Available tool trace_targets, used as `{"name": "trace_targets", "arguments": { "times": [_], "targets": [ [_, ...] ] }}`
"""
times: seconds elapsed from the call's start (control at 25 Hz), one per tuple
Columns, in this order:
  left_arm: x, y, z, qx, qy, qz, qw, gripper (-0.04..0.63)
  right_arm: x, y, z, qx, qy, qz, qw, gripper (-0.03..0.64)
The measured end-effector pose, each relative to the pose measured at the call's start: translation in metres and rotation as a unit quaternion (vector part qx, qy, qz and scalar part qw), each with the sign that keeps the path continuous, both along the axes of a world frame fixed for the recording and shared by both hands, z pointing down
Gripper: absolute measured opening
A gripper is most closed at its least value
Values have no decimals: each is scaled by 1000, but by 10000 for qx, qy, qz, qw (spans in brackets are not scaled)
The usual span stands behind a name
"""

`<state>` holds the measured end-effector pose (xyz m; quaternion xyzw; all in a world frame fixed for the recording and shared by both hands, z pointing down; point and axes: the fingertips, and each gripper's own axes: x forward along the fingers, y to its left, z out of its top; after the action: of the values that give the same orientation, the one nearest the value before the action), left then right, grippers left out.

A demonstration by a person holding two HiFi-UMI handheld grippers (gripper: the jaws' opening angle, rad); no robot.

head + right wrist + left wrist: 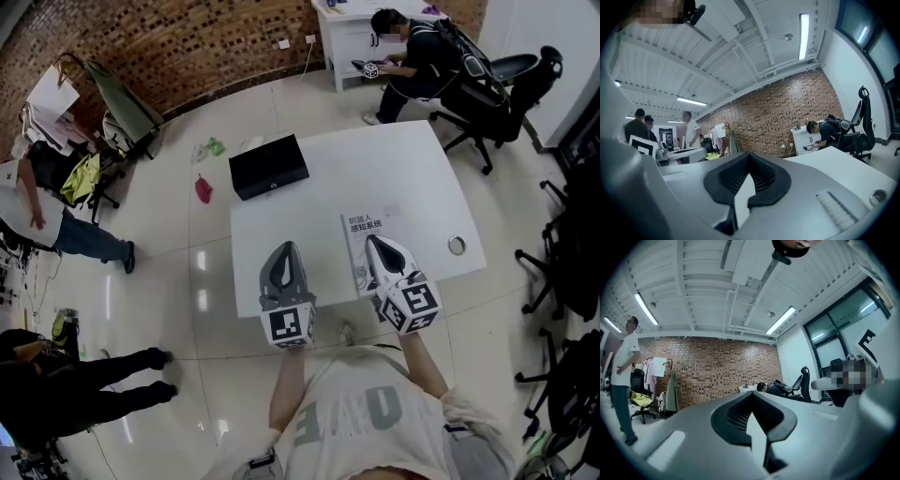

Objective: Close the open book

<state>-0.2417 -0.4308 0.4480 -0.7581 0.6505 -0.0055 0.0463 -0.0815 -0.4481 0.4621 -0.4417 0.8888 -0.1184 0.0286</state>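
In the head view a book (361,225) with a white printed cover lies closed and flat on the white table (319,206), near the front right. My right gripper (372,241) hovers over the book's near half and hides part of it; its jaws are together with nothing between them. To the book's left, my left gripper (286,247) hangs over bare tabletop, also shut and empty. Both point level, away from me. The book shows in neither gripper view, where the left gripper (752,394) and the right gripper (749,157) have their tips meeting.
A black box (269,166) lies at the table's far left corner. A small metal ring (457,246) sits near the right edge, and the ring (877,197) also shows in the right gripper view. A person (412,56) sits at a desk beyond the table. Office chairs (511,80) stand to the right.
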Motion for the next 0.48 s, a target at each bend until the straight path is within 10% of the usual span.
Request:
{"name": "trace_targets", "arguments": {
  "times": [0.48],
  "targets": [
    [-6,25,-7,89,-11,-124,9999,15,-14,24,13,-131,-83,-214,9996,5]
  ]
}}
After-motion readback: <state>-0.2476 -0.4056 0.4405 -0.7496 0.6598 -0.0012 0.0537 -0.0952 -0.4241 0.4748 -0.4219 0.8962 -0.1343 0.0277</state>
